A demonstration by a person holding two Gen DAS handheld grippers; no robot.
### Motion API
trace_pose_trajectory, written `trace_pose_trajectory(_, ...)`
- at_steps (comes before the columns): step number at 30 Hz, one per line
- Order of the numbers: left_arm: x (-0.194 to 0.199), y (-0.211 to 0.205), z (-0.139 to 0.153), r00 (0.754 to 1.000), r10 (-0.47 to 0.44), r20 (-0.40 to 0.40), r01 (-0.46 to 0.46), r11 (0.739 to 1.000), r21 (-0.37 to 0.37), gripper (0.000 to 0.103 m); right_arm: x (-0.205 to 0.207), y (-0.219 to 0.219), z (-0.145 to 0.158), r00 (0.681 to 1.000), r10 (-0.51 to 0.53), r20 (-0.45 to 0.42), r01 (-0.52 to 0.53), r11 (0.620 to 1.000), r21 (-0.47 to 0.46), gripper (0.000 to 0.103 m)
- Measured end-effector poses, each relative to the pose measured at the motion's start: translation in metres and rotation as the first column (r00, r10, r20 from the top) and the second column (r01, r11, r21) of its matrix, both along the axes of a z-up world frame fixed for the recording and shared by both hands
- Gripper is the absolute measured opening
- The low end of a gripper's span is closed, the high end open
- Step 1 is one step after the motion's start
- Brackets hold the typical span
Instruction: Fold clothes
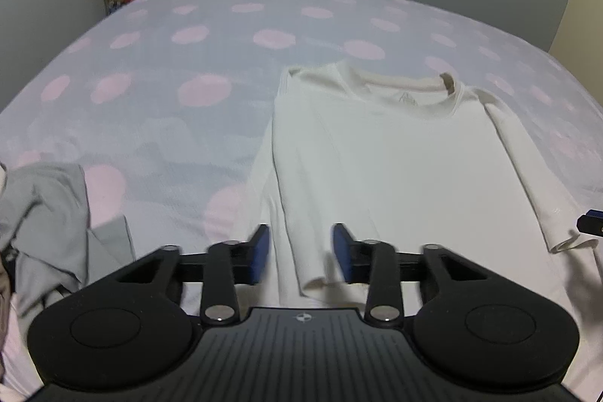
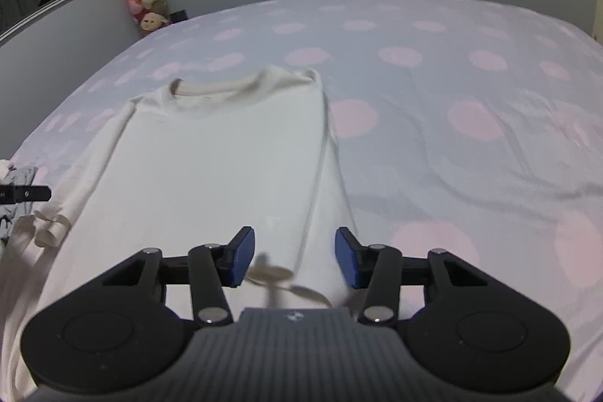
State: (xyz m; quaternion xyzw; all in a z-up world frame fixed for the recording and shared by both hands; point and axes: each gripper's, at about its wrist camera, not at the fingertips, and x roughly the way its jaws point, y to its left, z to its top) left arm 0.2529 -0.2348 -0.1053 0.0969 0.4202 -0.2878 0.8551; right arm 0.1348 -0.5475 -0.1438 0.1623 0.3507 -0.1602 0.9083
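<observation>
- The blue fingers [image 1: 264, 253] of the left gripper [image 1: 301, 253] stand spread apart with nothing between them, poised over a folded-in sleeve end at the near left part of the white shirt [image 1: 377, 168].
- The right gripper [image 2: 294, 257] is likewise released, its fingers [image 2: 241, 257] parted over the shirt's near right edge [image 2: 328, 213], where a fold line runs down the cloth.
- The shirt lies flat on the polka-dot bedspread [image 1: 169, 81], collar [image 1: 414, 85] away from the person, hem towards the grippers. In the left wrist view one sleeve appears turned in over the body; the other sleeve [image 1: 527, 176] runs down the shirt's opposite side, its cuff near the tip of the right gripper at the frame edge.
- A crumpled grey garment [image 1: 49, 213] lies apart, to the left.
- Judged from its look, the shirt is light, soft knit cloth: it should drape and sag, not hold a shape, and a single layer may slip from a shallow pinch.
- The best holds look to be the thicker places: the hem corners, the cuff, the shoulder seams beside the collar. Pinching both layers at an edge should keep the fold from sliding apart.
- The bedspread is soft too, so a low pinch risks catching it along with the shirt.
</observation>
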Motion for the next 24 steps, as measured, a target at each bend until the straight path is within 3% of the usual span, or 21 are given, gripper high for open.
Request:
trace_pose_trajectory(3,0.002,-0.004,-0.005,1.0,-0.002,-0.017,0.002,1.0,-0.002,0.007,-0.003,-0.005,-0.001,1.0,-0.023,0.014,0.023,1.0,0.007,0.043)
trace_pose_trajectory(6,0.001,-0.006,-0.007,1.0,-0.006,-0.006,0.006,1.0,-0.009,0.003,-0.004,-0.003,0.001,0.999,-0.029,0.036,0.029,1.0,-0.003,0.04)
trace_pose_trajectory(12,-0.001,-0.014,-0.01,1.0,-0.017,0.006,0.016,1.0,0.025,0.001,0.008,0.008,-0.001,0.998,0.028,0.055,-0.027,0.999,-0.024,0.036)
trace_pose_trajectory(15,0.002,-0.016,-0.01,1.0,-0.006,-0.006,0.006,1.0,0.026,0.001,0.018,0.005,-0.013,1.0,0.005,0.011,-0.005,1.0,-0.003,0.034)
trace_pose_trajectory(16,0.003,-0.016,-0.009,1.0,-0.004,-0.008,0.004,1.0,0.027,0.001,0.022,0.004,-0.017,1.0,-0.003,-0.004,0.003,1.0,0.003,0.024)
trace_pose_trajectory(17,0.004,-0.016,-0.008,1.0,-0.004,-0.008,0.004,1.0,0.026,0.001,0.025,0.002,-0.02,1.0,-0.007,-0.015,0.007,1.0,0.014,0.008)
trace_pose_trajectory(18,0.005,-0.015,-0.006,1.0,-0.003,-0.008,0.003,1.0,0.025,0.001,0.026,0.0,-0.021,1.0,-0.003,-0.014,0.003,0.999,0.039,0.004)
trace_pose_trajectory(24,0.018,-0.003,0.021,0.999,0.005,0.039,-0.005,1.0,0.008,0.0,0.024,-0.022,0.006,1.0,-0.019,0.019,0.019,1.0,-0.025,0.004)
